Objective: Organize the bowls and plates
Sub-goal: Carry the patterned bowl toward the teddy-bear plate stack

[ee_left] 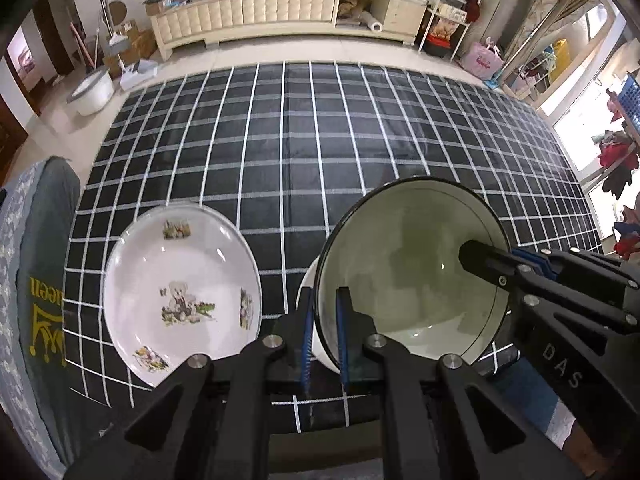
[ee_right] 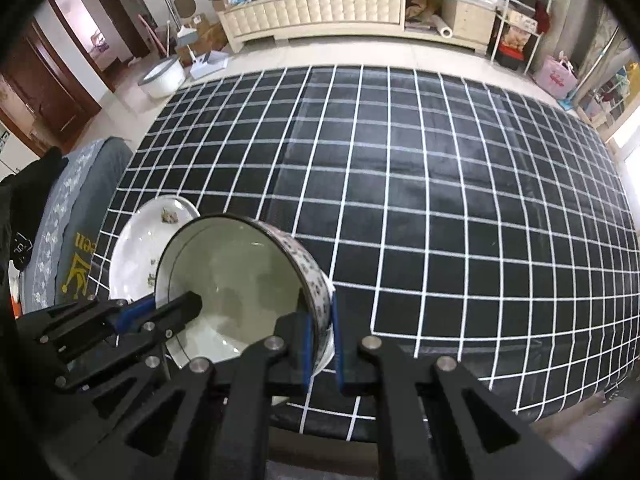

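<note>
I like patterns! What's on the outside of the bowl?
Small dark paw-like prints on white, on the bowl; best in the right wrist view.

The black checked tablecloth (ee_right: 440, 200) lies bare across its whole far half and all the right side; a gripper could pass anywhere there; the near left corner is the crowded part; a white picture plate (ee_left: 180, 280) lies flat there, just beside the raised bowl (ee_left: 408, 264); only a narrow strip of cloth separates them in the left view; the left gripper (ee_left: 326, 332) and right gripper (ee_right: 320, 344) each clamp the bowl's rim from opposite sides, blocking that spot; a grey cushioned seat (ee_left: 44, 264) crowds the table's left edge.
</note>
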Demonstrator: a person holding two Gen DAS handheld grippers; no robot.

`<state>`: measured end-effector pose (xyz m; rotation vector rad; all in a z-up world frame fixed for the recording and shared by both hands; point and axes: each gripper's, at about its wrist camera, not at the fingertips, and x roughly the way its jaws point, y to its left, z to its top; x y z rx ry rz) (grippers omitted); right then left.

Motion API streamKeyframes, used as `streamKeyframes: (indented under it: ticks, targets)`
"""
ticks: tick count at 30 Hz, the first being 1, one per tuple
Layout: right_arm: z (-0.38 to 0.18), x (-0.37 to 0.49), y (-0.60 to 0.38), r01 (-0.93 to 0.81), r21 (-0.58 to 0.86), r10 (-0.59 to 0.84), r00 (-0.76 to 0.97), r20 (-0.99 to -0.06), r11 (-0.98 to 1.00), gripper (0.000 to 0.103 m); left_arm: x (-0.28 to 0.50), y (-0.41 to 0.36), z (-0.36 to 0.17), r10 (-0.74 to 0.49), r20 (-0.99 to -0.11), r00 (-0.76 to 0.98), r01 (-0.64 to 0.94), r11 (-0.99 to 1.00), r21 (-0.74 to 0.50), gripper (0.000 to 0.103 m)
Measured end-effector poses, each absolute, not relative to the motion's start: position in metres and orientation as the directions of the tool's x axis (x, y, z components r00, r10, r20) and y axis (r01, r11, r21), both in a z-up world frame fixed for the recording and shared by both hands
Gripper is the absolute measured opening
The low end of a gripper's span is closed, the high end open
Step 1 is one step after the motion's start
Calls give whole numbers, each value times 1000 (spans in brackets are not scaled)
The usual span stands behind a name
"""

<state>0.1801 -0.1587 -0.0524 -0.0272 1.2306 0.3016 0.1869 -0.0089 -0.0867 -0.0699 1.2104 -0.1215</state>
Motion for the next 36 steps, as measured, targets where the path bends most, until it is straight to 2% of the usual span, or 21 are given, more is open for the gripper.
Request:
streamKeyframes:
  ticks: [6,20,36]
  targets:
    - [-73,181,-152,-233,139,200,262,-944,963,12,187,-5,-112,-126,-943,307,62,992,-112,9]
    - [-90,181,-151,-233,123,174,213,-961,965,12,191,-7,-134,-128,-949,290,67,991,-113,9]
    - [-88,177,-153,-250,118,175,217,-960,961,12,189,-6,-126,-113,-938,328,109,991,-81,9]
